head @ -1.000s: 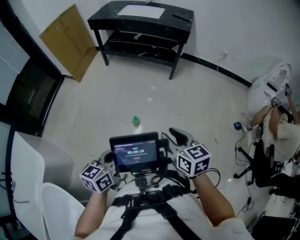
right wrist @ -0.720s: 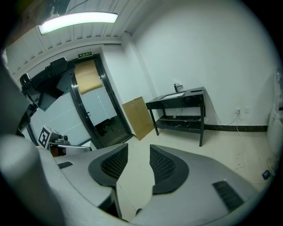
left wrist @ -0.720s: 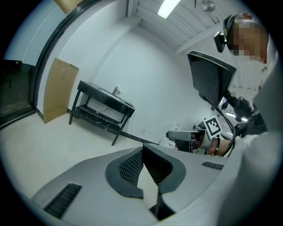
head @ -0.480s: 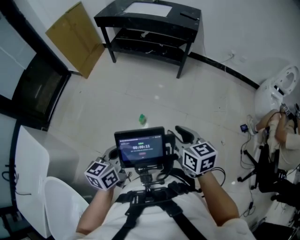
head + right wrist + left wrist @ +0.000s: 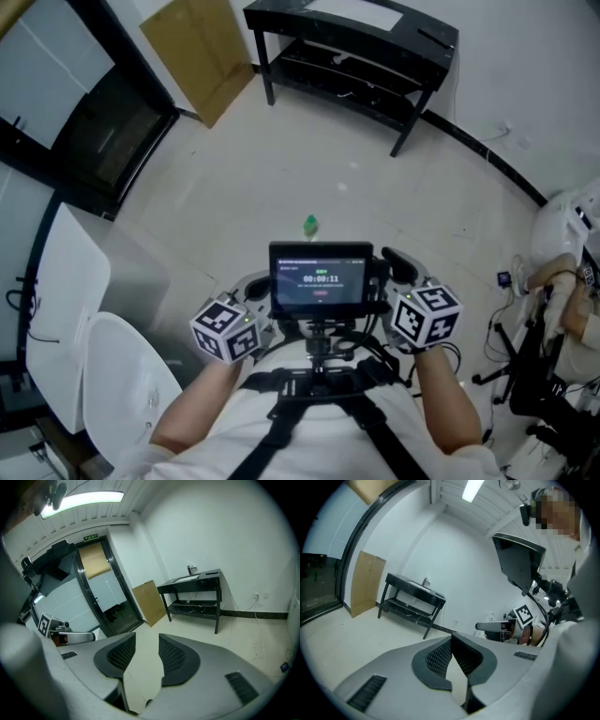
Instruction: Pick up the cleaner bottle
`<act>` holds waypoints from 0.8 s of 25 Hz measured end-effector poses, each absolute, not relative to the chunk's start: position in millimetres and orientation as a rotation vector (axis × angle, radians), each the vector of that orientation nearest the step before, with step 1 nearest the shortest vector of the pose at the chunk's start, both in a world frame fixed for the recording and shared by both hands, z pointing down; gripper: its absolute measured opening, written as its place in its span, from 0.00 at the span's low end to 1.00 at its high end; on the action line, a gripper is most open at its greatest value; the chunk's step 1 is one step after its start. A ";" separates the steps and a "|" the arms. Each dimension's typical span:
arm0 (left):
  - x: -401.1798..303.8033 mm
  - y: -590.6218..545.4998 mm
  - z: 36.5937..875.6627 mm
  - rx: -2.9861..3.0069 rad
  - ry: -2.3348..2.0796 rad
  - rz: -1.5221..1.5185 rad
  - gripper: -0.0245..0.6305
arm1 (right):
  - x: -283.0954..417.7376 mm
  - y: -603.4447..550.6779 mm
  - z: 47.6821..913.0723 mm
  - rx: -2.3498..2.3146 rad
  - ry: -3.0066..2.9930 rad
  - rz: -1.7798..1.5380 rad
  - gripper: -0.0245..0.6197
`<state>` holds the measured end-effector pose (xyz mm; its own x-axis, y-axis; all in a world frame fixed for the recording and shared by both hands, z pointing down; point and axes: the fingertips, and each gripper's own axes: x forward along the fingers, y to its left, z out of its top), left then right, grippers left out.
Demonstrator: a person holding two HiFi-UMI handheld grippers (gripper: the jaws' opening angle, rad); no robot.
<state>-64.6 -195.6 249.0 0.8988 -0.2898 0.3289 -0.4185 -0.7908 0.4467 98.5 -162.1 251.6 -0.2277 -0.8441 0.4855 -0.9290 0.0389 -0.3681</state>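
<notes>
The cleaner bottle (image 5: 309, 224) shows only in the head view, as a small green thing standing on the pale floor ahead of the chest-mounted screen (image 5: 321, 278). Neither gripper view shows it. Both grippers are held close to the chest, well short of the bottle. My left gripper (image 5: 451, 637) is shut, its pads touching with nothing between them; its marker cube (image 5: 225, 330) sits left of the screen. On the other side, my right gripper (image 5: 146, 637) is open, with bare floor in the gap between its pads and its cube (image 5: 427, 314) right of the screen.
A black two-shelf table (image 5: 356, 37) stands against the far wall, with a cardboard sheet (image 5: 197, 47) leaning to its left beside dark glass doors (image 5: 103, 141). A white chair (image 5: 122, 384) is near my left side. A person (image 5: 562, 300) and cables are at the right.
The head view has swung to the left, so the table, the bottle and both grippers now lie further right in the picture. The grippers stay by the chest.
</notes>
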 end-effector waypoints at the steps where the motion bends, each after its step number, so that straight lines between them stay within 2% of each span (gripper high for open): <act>1: -64.8 -194.7 249.1 2.533 -0.512 0.327 0.04 | 98.0 -162.3 252.0 1.855 -2.163 0.949 0.29; 20: -60.5 -183.4 250.5 2.524 -0.469 0.307 0.04 | 86.6 -152.3 247.6 1.809 -2.214 0.941 0.29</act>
